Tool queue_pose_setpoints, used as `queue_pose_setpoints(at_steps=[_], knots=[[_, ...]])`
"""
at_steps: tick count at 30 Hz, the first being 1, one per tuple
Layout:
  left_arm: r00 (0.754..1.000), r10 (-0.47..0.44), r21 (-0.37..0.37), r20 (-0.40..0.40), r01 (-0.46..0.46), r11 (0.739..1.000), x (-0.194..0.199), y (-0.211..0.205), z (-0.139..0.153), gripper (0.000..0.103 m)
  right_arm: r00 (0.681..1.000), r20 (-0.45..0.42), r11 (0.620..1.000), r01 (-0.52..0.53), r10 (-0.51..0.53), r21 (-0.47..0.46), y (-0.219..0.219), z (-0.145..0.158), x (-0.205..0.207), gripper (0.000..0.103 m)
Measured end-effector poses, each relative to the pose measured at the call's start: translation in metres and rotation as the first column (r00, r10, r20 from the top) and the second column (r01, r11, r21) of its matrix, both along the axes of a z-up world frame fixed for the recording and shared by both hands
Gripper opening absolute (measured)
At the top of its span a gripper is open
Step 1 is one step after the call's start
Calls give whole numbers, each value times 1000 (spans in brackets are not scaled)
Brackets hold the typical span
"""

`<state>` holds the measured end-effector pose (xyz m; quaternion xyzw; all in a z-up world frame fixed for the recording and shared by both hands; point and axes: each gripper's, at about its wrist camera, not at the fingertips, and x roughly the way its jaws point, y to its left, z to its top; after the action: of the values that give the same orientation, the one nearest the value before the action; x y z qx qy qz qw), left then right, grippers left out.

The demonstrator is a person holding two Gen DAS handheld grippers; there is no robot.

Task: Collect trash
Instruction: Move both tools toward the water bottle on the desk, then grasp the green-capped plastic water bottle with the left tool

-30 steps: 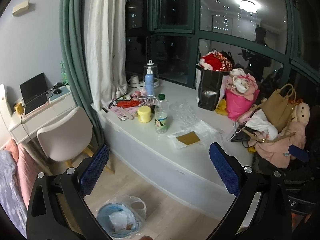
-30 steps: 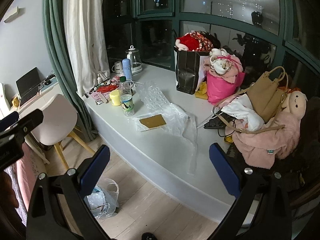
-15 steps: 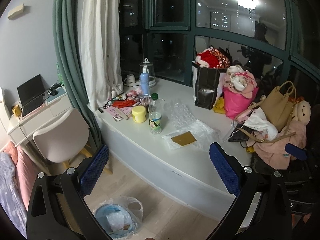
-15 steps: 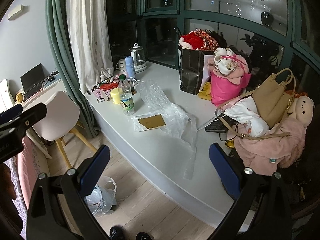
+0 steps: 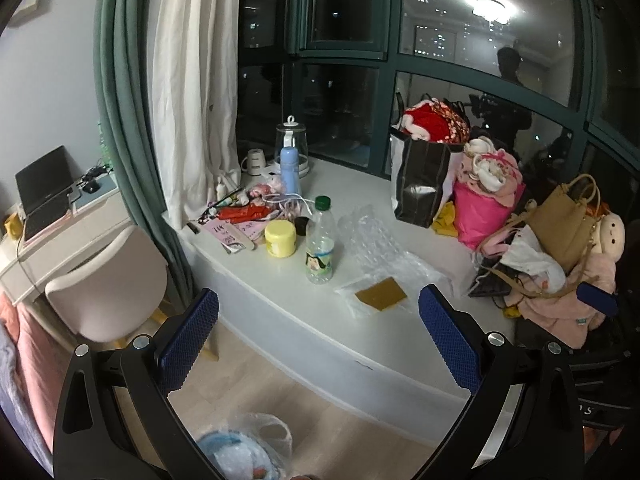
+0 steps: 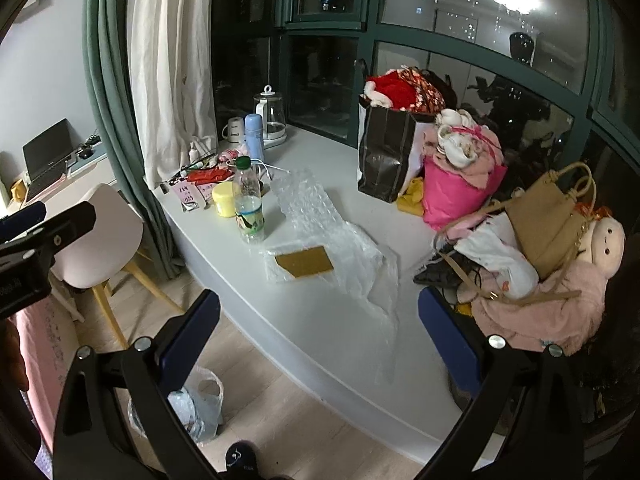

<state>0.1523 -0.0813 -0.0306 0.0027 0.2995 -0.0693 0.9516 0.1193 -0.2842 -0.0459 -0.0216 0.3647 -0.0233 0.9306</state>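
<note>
A wide white window-ledge desk (image 6: 332, 332) curves across the room beneath dark green-framed night windows (image 5: 352, 92), with a green and white curtain (image 5: 160, 92) hanging at its left end. On the far right of the desk stand a black paper bag stuffed with red cloth (image 6: 386, 160), a pink bag of fabric (image 6: 456, 196), a tan handbag (image 6: 548, 216) and a pink plush doll (image 6: 600, 240) on a heap of clothes. A white chair with wooden legs (image 5: 108, 284) sits on the floor at the left, near a second white desk carrying a black laptop (image 5: 42, 188).

In the middle of the window desk lies the trash: a crumpled sheet of clear bubble wrap (image 6: 312, 208), a clear plastic bag (image 6: 376, 276) spreading to the near edge, and a flat brown card inside clear film (image 6: 305, 262). Just left of these stands a clear plastic bottle with a green cap (image 5: 320, 240), beside a yellow-lidded jar (image 5: 281, 238), with a blue flask (image 5: 290, 172) and a glass kettle (image 5: 291, 148) farther back.

On the wooden floor below the desk, a clear plastic trash bag (image 6: 196, 404) sits open, partly filled.

The left gripper (image 5: 318, 344) hovers near the desk edge with blue-padded fingers spread wide, holding nothing. The right gripper (image 6: 320, 348) is likewise spread wide and empty.
</note>
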Motion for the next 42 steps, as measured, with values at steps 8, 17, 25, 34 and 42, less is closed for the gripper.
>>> queue_pose_setpoints(at_steps=[8, 17, 25, 34, 42], knots=[[999, -40, -26, -1, 40, 999, 48, 36, -6, 97, 1000, 15, 1000, 24, -23, -5, 33, 3, 35, 97], [998, -58, -31, -37, 57, 998, 88, 42, -21, 97, 1000, -20, 1000, 14, -14, -23, 43, -6, 75, 97], [998, -20, -5, -60, 19, 1000, 131, 33, -39, 97, 998, -34, 998, -58, 57, -19, 40, -23, 130, 97], [996, -14, 17, -84, 15, 1000, 190, 16, -59, 97, 987, -54, 989, -150, 150, 7, 31, -45, 203, 97], [993, -23, 30, -119, 27, 999, 245, -5, -86, 97, 983, -73, 986, -166, 167, 15, 13, -65, 252, 97]])
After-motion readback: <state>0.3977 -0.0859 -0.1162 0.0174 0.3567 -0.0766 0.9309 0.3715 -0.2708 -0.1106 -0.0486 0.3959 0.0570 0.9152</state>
